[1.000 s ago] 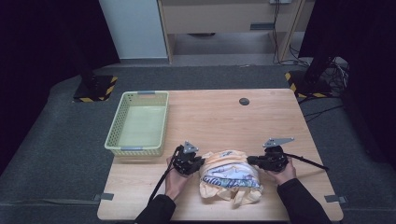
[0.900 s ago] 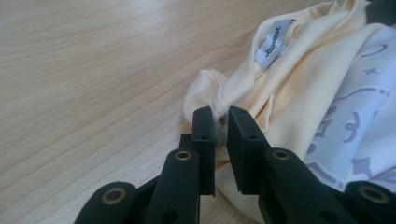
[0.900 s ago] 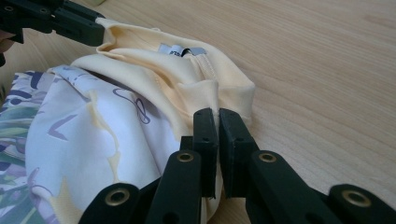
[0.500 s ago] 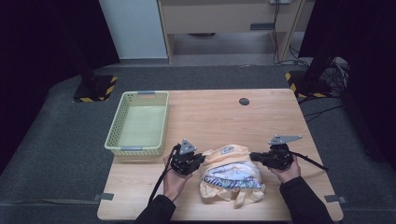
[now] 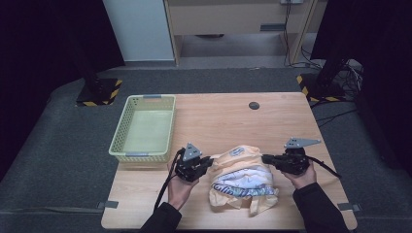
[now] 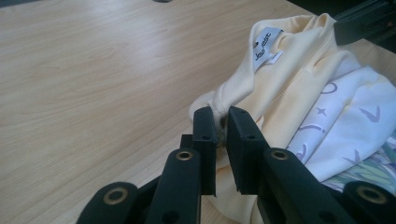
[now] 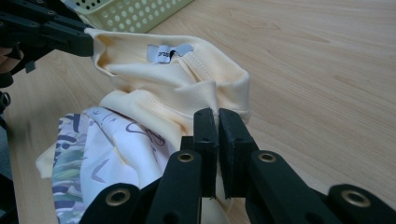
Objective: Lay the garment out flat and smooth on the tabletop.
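Pinching yellow shirt [image 6: 299, 79]: left claw [image 6: 222, 122]; high view adds basket [image 5: 144, 127].

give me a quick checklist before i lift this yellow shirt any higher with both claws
1. Left claw pinching the yellow shirt: ok, fabric bunched between its jaws.
2. Right claw pinching the shirt's other side: ok, jaws shut on a fold.
3. Shirt clear of the table: not ok, its lower part lies on the wood.
4. Shirt spread flat between claws: not ok, it is crumpled.
5. Basket free to take it: ok, nothing inside.
6. Grip depth on the fabric: cannot tell.
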